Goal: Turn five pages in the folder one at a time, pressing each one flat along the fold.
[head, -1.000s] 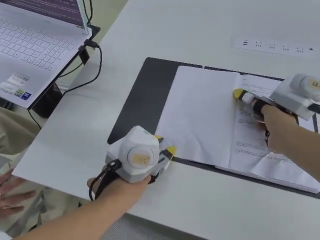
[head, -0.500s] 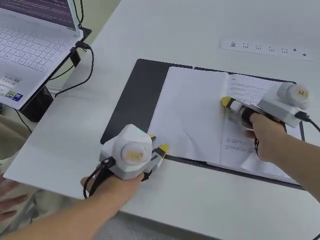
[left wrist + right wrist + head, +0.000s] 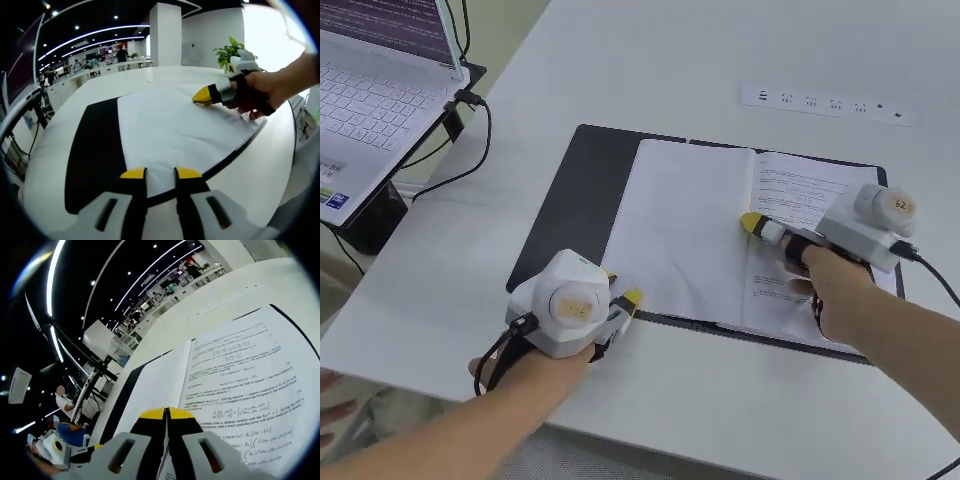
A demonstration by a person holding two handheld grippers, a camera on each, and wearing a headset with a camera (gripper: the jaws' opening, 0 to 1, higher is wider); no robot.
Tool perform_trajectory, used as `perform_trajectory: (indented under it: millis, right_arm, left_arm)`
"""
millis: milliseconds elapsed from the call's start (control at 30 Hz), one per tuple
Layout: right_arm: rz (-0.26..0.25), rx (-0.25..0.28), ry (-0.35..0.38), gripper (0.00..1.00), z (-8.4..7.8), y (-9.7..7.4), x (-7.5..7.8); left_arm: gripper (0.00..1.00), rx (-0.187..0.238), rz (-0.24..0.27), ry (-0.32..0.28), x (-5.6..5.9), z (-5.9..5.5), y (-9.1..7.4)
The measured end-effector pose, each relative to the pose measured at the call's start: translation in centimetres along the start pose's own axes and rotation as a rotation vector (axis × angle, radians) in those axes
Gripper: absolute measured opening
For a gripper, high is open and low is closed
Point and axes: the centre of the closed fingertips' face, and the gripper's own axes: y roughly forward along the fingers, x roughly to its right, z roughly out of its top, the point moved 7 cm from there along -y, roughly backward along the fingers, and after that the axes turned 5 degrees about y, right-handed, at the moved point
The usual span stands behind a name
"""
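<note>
On flat black folder (image 3: 575, 200) | right gripper (image 3: 752, 224) jaws together | left gripper (image 3: 621, 287) slightly parted, empty

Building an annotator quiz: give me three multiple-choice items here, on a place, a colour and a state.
1. Where are the right gripper's tips? A on the laptop; B at the folder's fold; C on the power strip.
2. The folder's cover is: A black; B red; C blue.
3. The right gripper's jaws are: A wide open; B shut together; C clamped on a pen.
B: the tips rest where the blank page meets the printed page. A: black shows beside the blank page. B: its tips touch, no gap.
</note>
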Motion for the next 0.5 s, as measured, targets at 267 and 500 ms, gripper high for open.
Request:
perform_trajectory:
  millis: [267,500]
  right_arm:
    - [0.024,-0.048,0.004,0.00,-1.8,-1.2,-0.4]
    - [0.026,-0.070,-0.001,0.00,-3.0,-1.8,-0.7]
  left_arm:
    - [0.20,0.002,0.000,0.000,0.0,0.0,-0.1]
    - [0.20,0.002,0.002,-0.005,0.1,0.1,-0.2]
